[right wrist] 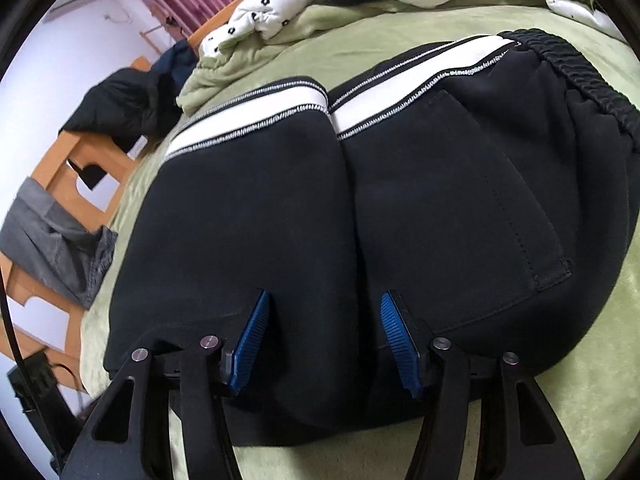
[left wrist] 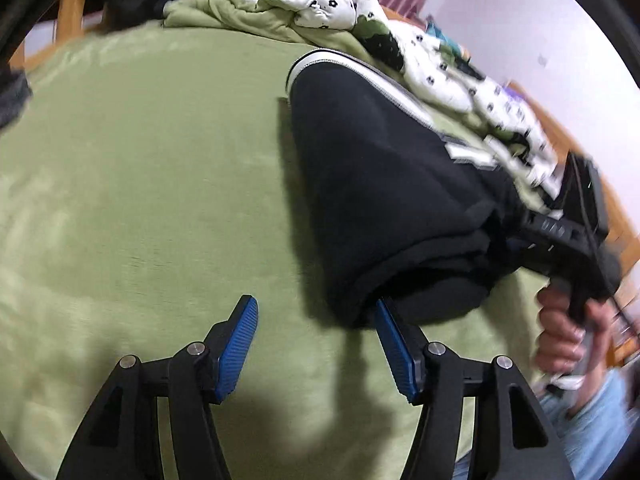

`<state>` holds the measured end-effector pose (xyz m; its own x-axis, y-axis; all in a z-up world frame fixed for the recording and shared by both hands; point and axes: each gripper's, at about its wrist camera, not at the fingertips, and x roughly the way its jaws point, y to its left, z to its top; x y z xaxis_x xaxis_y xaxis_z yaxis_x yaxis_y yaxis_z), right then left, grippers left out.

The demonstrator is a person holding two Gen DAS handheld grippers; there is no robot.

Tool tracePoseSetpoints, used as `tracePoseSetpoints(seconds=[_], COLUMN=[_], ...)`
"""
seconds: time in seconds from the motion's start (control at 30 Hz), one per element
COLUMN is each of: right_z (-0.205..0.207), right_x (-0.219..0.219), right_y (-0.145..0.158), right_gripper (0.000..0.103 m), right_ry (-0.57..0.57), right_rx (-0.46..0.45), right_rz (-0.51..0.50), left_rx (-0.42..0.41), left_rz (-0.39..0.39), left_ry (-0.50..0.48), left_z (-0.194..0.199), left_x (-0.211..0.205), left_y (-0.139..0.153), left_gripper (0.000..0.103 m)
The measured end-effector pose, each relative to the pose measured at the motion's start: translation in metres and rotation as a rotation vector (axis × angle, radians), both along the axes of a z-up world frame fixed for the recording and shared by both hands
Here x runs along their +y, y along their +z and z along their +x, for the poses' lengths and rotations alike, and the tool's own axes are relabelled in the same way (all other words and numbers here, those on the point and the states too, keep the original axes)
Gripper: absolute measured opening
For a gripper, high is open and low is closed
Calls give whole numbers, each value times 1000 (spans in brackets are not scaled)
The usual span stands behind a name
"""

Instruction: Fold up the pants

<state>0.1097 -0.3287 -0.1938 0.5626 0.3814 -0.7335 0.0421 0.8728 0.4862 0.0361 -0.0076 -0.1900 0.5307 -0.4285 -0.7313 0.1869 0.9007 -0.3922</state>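
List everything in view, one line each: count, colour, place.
pants: one, black with white side stripes, folded on the bed
bed cover: one, light green, under the pants
quilt: one, white with black flowers and green patches, bunched at the bed's far edge
bed frame: one, orange wood, beside the cover
grey garment: one, draped over the frame
dark garment: one, heaped on the frame
left gripper: blue pads, open above the cover
right gripper: blue pads, open over the pants
hand: one, holding the right gripper's handle

Close wrist views, probably sharing pants (left wrist: 384, 184).
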Motion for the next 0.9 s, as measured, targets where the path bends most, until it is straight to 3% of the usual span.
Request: tracePoseSetpoints(seconds=[0.03, 0.07, 0.2, 0.3, 0.33, 0.5, 0.77, 0.9], right_z=[1, 2, 2, -1, -1, 5, -17, -21], right_x=[-1, -3, -8, -14, -16, -44, -143, -177], right_y=[1, 5, 29, 61, 69, 103, 97, 46], right_gripper=[29, 26, 19, 18, 18, 17, 16, 17], right_ry=[5, 8, 26, 52, 57, 66, -101, -138], right_rx=[4, -1, -60, -143, -168, -263, -296, -147], right_rz=[24, 44, 77, 55, 41, -76, -91, -146], left_rx=[-1, -3, 8, -13, -35, -102, -129, -140], left_rz=[-19, -34, -133, -67, -13, 135, 127, 210], left_ry=[-7, -12, -15, 12, 12, -76, -238, -340], left_z=[2, 3, 9, 12, 11, 2, -5, -7], left_x=[-2, -4, -14, -27, -36, -69, -103, -128], left_y=[-2, -4, -12, -13, -11, -1, 25, 25], left_gripper=[58, 58, 58, 58, 58, 58, 58, 58])
